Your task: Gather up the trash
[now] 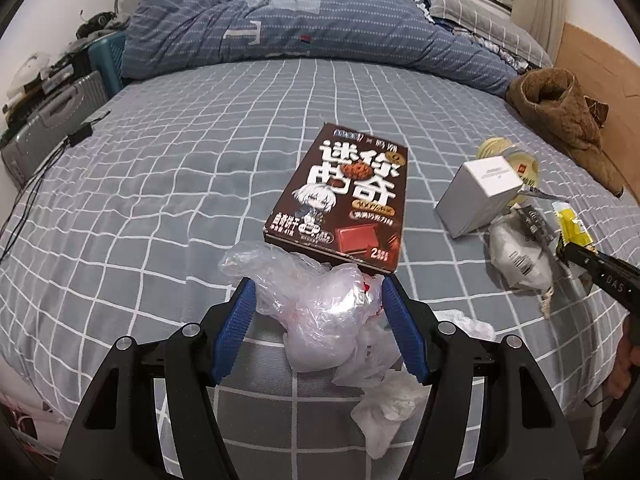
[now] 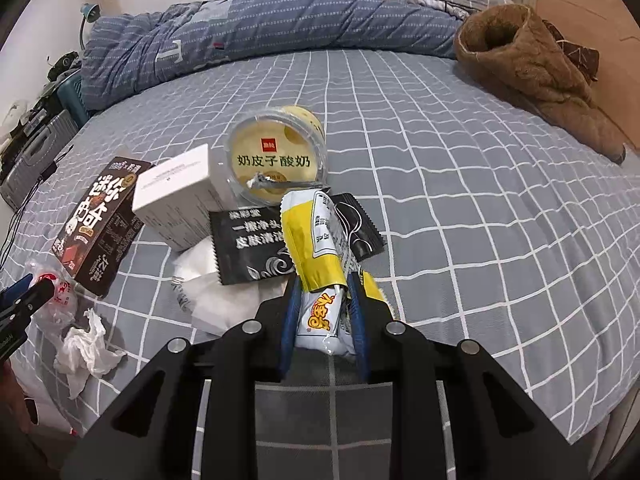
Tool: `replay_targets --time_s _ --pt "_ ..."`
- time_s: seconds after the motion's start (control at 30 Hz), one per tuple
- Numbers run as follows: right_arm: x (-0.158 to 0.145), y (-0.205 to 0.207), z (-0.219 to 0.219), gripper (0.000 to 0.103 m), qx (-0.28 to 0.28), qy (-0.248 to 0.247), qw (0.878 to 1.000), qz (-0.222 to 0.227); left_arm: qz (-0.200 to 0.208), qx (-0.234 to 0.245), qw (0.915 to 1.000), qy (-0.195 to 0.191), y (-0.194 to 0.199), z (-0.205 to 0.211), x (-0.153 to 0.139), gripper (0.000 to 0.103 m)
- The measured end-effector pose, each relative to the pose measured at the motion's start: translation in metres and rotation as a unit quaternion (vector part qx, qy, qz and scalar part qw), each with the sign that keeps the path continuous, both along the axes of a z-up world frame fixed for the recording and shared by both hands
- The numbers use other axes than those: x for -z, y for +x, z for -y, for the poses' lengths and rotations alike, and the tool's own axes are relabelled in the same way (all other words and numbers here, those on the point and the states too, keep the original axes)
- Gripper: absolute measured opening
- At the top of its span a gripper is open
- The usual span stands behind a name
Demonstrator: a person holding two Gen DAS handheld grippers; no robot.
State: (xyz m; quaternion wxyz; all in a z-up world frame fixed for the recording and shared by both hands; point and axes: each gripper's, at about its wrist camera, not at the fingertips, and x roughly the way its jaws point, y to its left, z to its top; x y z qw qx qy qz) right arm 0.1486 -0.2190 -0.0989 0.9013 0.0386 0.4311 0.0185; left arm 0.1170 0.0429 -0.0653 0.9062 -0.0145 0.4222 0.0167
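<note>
My left gripper (image 1: 316, 286) is open, its blue pads on either side of a crumpled clear plastic bag (image 1: 316, 304) on the bed. A brown cookie box (image 1: 344, 196) lies just beyond it. Crumpled white tissue (image 1: 384, 408) lies near the right finger. My right gripper (image 2: 324, 280) is shut on a yellow and white snack wrapper (image 2: 316, 256), which sticks out forward. Ahead of it lie a black sachet (image 2: 248, 244), a white box (image 2: 180, 196) and a yellow yogurt cup (image 2: 276, 160) on its side. The right gripper also shows in the left wrist view (image 1: 572, 250).
All lies on a bed with a grey checked sheet (image 1: 160, 200). A blue striped duvet (image 1: 280, 36) is heaped at the far side. A brown fleece garment (image 2: 532, 72) lies far right. A suitcase (image 1: 52, 120) and cables stand off the bed's left edge.
</note>
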Motion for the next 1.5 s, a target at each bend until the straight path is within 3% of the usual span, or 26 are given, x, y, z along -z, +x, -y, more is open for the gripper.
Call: replay_targets --time_s 0.93,1.5 --pt "-0.060 -0.050 -0.016 0.022 -0.016 -0.008 0.998 0.063 0.044 0.015 0.9989 -0.007 -0.035 0.013 -0.052 0.064" --pt "-0.069 -0.114 -0.044 0.021 -0.054 -0.007 0.995 0.078 0.041 0.021 0.9988 -0.017 -0.081 0.030 -0.052 0.063"
